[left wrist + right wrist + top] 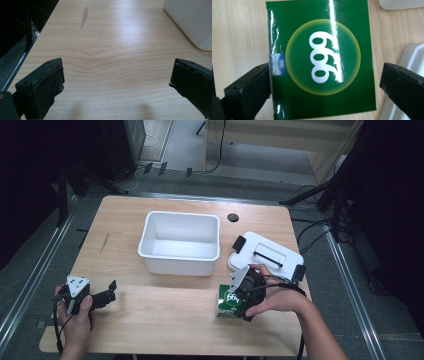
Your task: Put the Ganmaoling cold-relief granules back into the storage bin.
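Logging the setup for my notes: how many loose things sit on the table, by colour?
White: 2, the open rectangular plastic bin and the flat plastic lid with black clips
Green: 1, the glossy box printed 999
Total: 3

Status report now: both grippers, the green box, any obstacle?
Left gripper open over bare table. Right gripper open, jaws astride green box, no grip yet. White lid beside box.

In the high view, the right gripper [243, 295] hides most of the green box [226, 304]. The white bin [192, 21] is cut off at the left gripper view's upper right.
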The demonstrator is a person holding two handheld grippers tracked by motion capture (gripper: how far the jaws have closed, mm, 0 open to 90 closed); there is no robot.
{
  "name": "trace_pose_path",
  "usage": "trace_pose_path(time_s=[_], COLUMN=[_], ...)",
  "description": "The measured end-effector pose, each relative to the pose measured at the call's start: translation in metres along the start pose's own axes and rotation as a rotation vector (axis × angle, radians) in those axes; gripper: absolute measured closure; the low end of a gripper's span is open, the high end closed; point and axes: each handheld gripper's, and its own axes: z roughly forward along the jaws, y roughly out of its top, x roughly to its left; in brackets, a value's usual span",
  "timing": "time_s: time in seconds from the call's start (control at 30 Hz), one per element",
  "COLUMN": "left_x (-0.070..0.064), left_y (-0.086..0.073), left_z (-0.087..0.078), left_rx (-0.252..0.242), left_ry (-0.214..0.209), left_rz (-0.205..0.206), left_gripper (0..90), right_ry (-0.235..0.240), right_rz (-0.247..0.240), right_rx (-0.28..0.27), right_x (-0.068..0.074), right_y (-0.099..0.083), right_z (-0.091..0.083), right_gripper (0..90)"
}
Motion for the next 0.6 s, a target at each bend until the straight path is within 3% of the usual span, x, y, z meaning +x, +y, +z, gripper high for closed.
trace_pose_path(time_s=[0.17, 0.37, 0.47, 0.6], left_x=[-0.0008, -0.0008, -0.0009, -0.0009], left_y=[-0.0002, -0.0004, -0.0003, 0.0001], left_z=[-0.0001, -0.0004, -0.0003, 0.0003], left_rx=[-0.003, -0.006, -0.005, -0.002], left_ry=[0.004, 0.007, 0.006, 0.005], left_rz=[0.008, 0.003, 0.004, 0.007], left_gripper=[0.0, 0.0, 0.0, 0.0], right_ry=[-0.004, 0.014, 0.026, 0.013], right_rz=[0.0, -0.015, 0.001, -0.023], right_rx=[0.045, 0.045, 0.063, 0.06], right_x=[0.0001, 0.0023, 0.0009, 0.0007], right_y=[0.0042, 0.0068, 0.0085, 0.0096], right_z=[0.0069, 0.0076, 0.0055, 0.0039], right_gripper=[0.6, 13.5, 15.8, 16.3])
